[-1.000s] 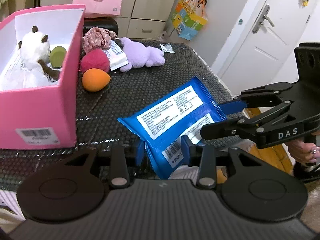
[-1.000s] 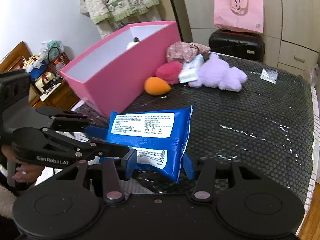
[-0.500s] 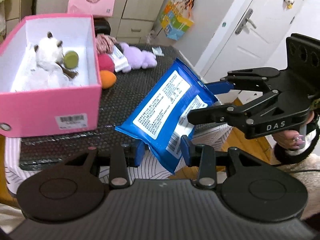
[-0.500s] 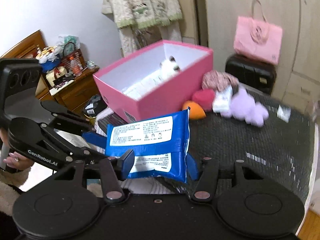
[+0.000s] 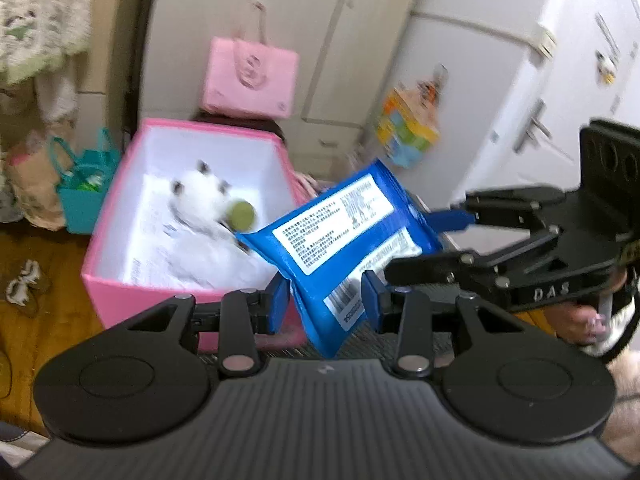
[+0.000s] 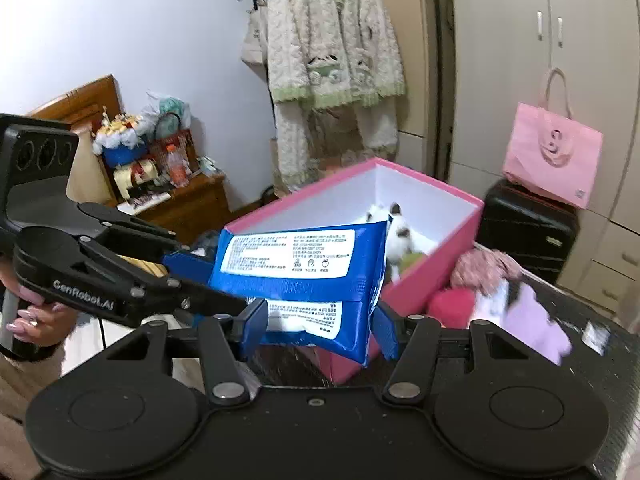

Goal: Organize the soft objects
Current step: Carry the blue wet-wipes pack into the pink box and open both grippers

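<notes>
Blue wipes pack (image 5: 340, 240) is airborne, clamped at both ends: left gripper (image 5: 325, 300) pinches its near corner, right gripper (image 6: 318, 326) has closed a bit more, pads pressing the pack's lower edge. Pack hangs by the near rim of the pink box (image 5: 120, 292), partly over it. In the left view the box sits at 10 o'clock from the pack. Inside: white plush (image 5: 200, 196), green ball (image 5: 241, 215).

Step, my read: carry-to-box. Next: shift the pack over the opening, lower, let go with both.

Writing: "DAS" on the right gripper body, "GenRobot.AI" on the left one. Pack has white labels and a barcode; print too small to read.
</notes>
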Tool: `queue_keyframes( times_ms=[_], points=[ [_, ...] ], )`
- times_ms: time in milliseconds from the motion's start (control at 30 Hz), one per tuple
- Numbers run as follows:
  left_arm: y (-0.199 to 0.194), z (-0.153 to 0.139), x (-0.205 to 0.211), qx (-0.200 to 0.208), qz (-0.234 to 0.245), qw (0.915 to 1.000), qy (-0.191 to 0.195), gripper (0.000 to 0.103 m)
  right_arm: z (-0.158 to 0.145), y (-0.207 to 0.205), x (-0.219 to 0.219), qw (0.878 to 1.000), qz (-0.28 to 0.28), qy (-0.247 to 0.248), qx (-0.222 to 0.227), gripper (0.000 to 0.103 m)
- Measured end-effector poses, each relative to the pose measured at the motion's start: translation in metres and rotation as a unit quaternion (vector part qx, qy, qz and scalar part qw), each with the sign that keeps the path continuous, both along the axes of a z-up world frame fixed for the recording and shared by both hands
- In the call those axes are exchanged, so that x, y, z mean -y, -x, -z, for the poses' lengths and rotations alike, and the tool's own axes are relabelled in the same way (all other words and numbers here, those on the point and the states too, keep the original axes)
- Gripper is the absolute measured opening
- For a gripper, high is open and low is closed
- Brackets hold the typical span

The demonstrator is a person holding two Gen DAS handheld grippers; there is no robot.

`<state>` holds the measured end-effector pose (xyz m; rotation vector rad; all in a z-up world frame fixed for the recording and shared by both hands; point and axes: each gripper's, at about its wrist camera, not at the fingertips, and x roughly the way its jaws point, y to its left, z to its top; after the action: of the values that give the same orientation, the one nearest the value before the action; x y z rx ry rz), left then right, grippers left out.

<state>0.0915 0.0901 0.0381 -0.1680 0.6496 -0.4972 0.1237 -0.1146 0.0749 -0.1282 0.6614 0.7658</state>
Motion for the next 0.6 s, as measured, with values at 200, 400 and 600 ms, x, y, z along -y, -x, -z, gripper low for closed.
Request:
queue_keyframes(
  times_ms=[200,400,600],
  points=[
    [-0.042,0.006,-0.026,0.009,-0.055,0.9985,-0.001,0.037,0.01,-0.042,-0.02,0.999,-0.008,-0.021,-0.026,0.04],
    [-0.085,0.027,-0.033,-0.01,-0.081,0.9958,-0.041,0.037,0.035,-0.085,-0.044,0.998,-0.002,-0.006,-0.066,0.039],
    [-0.102,0.044,-0.03,-0.012,-0.094,0.9915,-0.09,0.04,0.06,-0.107,-0.061,0.996,0.006,0.014,-0.09,0.039]
  ],
)
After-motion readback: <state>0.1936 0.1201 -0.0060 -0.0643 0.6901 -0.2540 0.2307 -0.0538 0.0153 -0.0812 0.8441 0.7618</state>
